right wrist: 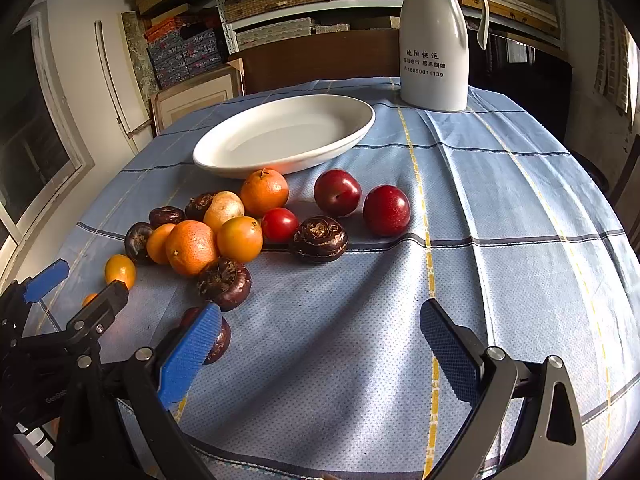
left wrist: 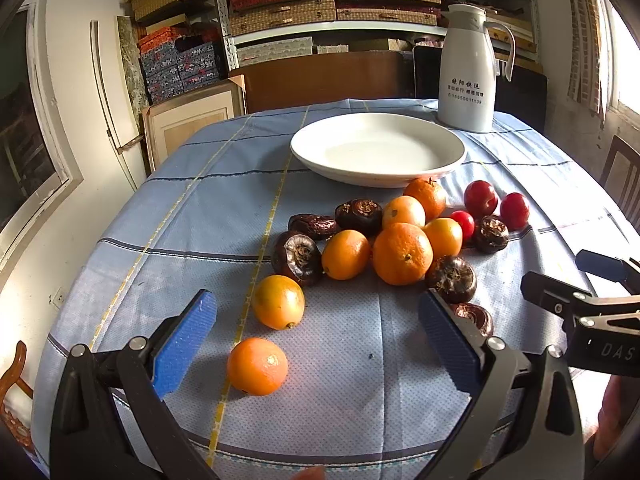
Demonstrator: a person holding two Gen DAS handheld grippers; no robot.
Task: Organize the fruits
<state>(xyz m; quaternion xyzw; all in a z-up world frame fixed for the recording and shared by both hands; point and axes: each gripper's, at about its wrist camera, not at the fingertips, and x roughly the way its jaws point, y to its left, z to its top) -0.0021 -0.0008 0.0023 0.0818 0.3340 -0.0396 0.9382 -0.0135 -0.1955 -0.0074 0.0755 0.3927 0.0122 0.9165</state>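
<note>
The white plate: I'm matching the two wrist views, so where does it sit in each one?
Left wrist view: the white plate lies upper centre, just behind the pile of fruit, empty.
Right wrist view: the white plate lies upper left of centre, tilted in the frame, again behind the fruit.
Shared landmark: the white jug stands behind the plate to its right in both views.

I see a white thermos jug [left wrist: 468, 72] standing upright on the blue checked tablecloth [left wrist: 192, 216]. Behind the jug, shelves [left wrist: 280, 0] hold stacked patterned boxes. Left of the jug, well apart, framed panels [left wrist: 188, 120] lean against the wall.
</note>
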